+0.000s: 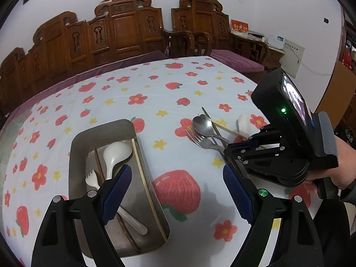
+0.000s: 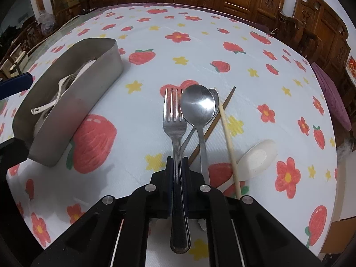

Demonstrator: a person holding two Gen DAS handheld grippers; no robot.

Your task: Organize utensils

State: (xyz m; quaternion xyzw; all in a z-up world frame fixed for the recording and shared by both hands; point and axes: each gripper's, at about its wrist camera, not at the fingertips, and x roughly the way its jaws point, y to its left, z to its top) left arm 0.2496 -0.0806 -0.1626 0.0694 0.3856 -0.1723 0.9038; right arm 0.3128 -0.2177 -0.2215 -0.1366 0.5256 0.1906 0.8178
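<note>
My right gripper (image 2: 177, 159) is shut on the handle of a metal fork (image 2: 174, 115) that lies on the flowered tablecloth, tines pointing away. Beside the fork lie a metal spoon (image 2: 198, 104) over a second spoon (image 2: 215, 95), a dark chopstick (image 2: 222, 109), a pale chopstick (image 2: 229, 142) and a white spoon (image 2: 255, 158). My left gripper (image 1: 176, 169) is open, its left finger over the metal tray (image 1: 75, 155). The tray holds a white spoon (image 1: 116, 153), a white fork (image 1: 92, 178) and two chopsticks. In the left wrist view the right gripper (image 1: 231, 153) is low over the fork (image 1: 197, 139).
The tray (image 2: 89, 102) stands left of the loose utensils. Carved wooden chairs (image 1: 124, 29) with purple cushions line the far side of the table. A hand (image 1: 333, 173) holds the right gripper at the table's right edge.
</note>
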